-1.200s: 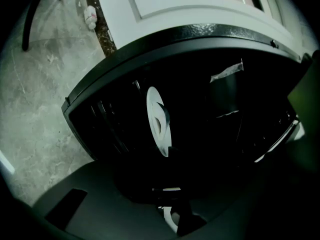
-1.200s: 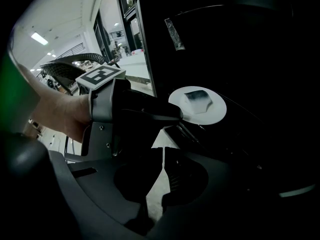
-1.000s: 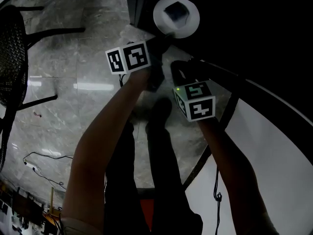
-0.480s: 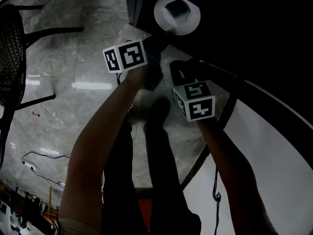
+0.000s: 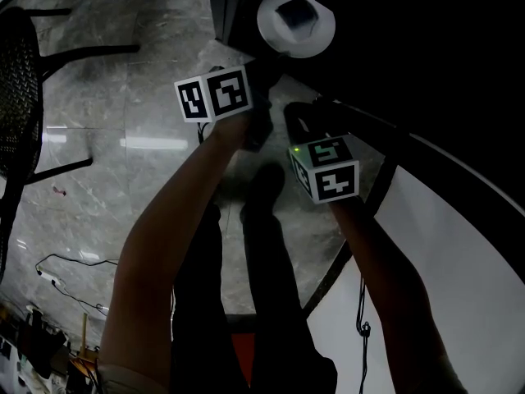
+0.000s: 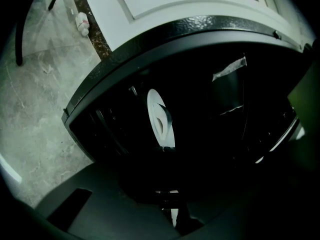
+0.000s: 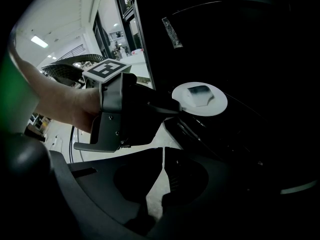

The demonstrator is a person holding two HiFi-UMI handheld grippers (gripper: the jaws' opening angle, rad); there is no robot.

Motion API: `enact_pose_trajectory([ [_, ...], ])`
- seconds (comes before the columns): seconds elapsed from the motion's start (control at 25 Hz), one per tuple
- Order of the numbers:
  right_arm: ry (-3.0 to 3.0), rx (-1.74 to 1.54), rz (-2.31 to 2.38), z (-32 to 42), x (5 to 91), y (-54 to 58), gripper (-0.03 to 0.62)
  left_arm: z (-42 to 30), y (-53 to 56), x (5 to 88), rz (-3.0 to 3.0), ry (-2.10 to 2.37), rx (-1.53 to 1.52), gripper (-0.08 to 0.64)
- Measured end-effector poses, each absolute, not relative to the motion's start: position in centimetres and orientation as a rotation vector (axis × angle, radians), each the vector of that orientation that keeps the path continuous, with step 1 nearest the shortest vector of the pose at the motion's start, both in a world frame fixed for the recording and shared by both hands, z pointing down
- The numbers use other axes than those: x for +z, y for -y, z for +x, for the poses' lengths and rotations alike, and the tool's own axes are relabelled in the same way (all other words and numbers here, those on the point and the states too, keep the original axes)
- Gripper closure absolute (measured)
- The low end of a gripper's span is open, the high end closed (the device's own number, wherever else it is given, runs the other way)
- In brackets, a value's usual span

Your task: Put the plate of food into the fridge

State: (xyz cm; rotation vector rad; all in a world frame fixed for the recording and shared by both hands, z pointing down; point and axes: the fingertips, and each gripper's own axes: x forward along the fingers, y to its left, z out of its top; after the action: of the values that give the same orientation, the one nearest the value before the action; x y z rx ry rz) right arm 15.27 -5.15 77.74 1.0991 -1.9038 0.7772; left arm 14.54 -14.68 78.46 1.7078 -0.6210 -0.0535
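Note:
A white plate [image 5: 275,35] carrying a pale block of food [image 5: 295,15] sits inside the dark fridge [image 5: 394,48], at the top of the head view. My left gripper [image 5: 269,66] reaches to its near rim. Its jaws are closing, with that rim between their tips. The right gripper view shows the plate [image 7: 216,105], the food [image 7: 199,93] and the left gripper [image 7: 175,108] at the rim. In the left gripper view the plate [image 6: 156,109] appears edge-on just beyond the left gripper [image 6: 170,151]. My right gripper [image 5: 299,117] hangs shut and empty below the plate, its jaws [image 7: 161,151] showing only a thin slit.
A black mesh chair [image 5: 16,97] stands at the left on the grey marble floor [image 5: 107,146]. A cable [image 5: 74,277] lies on the floor lower left. A white curved panel [image 5: 459,253] with a dark edge fills the lower right. My legs stand below the arms.
Almost nothing differs. My left gripper's marker cube drifted slightly left and came back. The plate stays at the same spot in the fridge, and the right gripper holds still.

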Motion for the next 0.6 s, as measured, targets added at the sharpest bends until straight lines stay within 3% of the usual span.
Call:
enact_pose_trajectory([
  [0.6, 1.893, 0.778, 1.094, 15.9, 77.8, 4.7, 0.566, 14.4, 16.2, 78.5, 1.758, 0.647, -0.026, 0.541],
])
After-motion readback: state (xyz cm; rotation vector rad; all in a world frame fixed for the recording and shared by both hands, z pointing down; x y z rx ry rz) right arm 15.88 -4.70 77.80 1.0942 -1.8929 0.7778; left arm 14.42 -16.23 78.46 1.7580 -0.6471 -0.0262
